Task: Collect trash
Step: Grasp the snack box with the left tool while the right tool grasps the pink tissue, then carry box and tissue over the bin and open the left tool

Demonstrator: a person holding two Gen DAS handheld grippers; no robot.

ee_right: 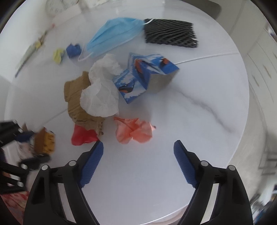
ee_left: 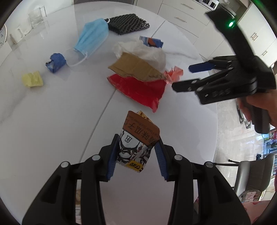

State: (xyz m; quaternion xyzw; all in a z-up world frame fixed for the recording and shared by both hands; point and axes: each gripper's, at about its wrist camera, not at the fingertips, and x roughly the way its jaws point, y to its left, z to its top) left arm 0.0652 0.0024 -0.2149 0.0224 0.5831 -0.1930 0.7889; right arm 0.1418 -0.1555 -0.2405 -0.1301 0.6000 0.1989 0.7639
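Observation:
My left gripper [ee_left: 137, 141] is shut on a brown-and-white snack packet [ee_left: 136, 140], held above the white round table [ee_left: 52, 112]. It shows blurred at the left of the right wrist view [ee_right: 43, 142]. My right gripper [ee_right: 138, 145] is open and empty, just short of a crumpled pink paper [ee_right: 134, 129]; in the left wrist view it [ee_left: 181, 76] hovers beside that pink paper [ee_left: 174, 74]. Trash lies scattered: red wrapper [ee_left: 142, 90], brown cardboard [ee_left: 135, 67], white tissue [ee_right: 100, 90], blue carton [ee_right: 147, 74], blue face mask [ee_left: 91, 38], black foam net [ee_left: 128, 23], blue wad [ee_left: 56, 62], yellow wad [ee_left: 32, 79].
White cabinets with drawers [ee_left: 199, 17] stand beyond the table's far edge. A clock [ee_right: 55, 5] and clear containers [ee_left: 37, 15] sit at the table's back. A grey chair [ee_left: 252, 174] stands off the table's right edge.

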